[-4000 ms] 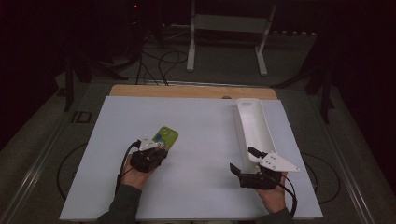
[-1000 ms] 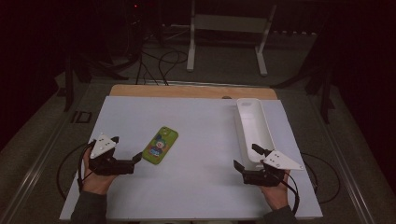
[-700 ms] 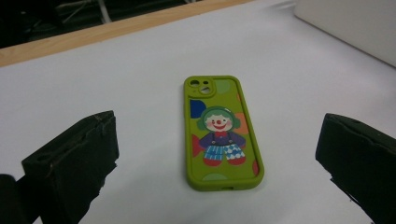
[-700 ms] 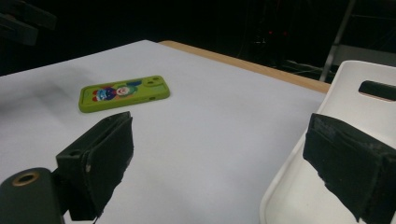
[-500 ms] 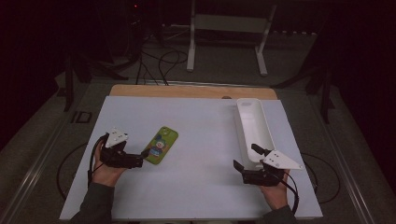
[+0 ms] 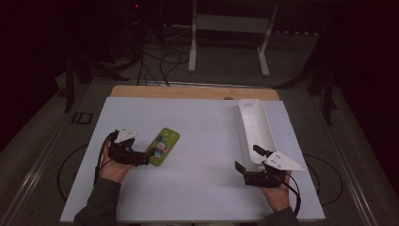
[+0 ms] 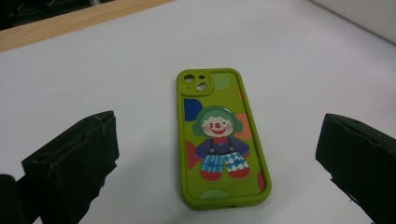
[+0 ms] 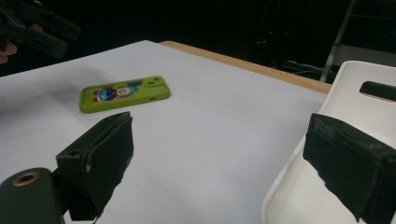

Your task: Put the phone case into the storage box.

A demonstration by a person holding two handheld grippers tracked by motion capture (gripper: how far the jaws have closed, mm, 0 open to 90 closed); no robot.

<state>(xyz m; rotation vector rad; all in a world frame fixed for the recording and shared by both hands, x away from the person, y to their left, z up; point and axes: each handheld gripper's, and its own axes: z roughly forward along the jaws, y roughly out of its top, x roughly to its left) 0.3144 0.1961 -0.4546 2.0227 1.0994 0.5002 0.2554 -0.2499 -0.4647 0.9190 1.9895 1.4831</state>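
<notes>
Worktop [image 6: 197, 117], white and flat, carries a long white plastic tray [image 6: 254, 123] by my right tool [image 6: 245, 161], jaws wide. My left tool [image 7: 219, 158], jaws wide, faces the green clown-printed phone case [image 7: 219, 140] just ahead, its long axis running away between the jaws.

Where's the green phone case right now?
In the high view the green phone case lies flat on the white board's left half, just ahead of the open left gripper, far from the white tray.
</notes>
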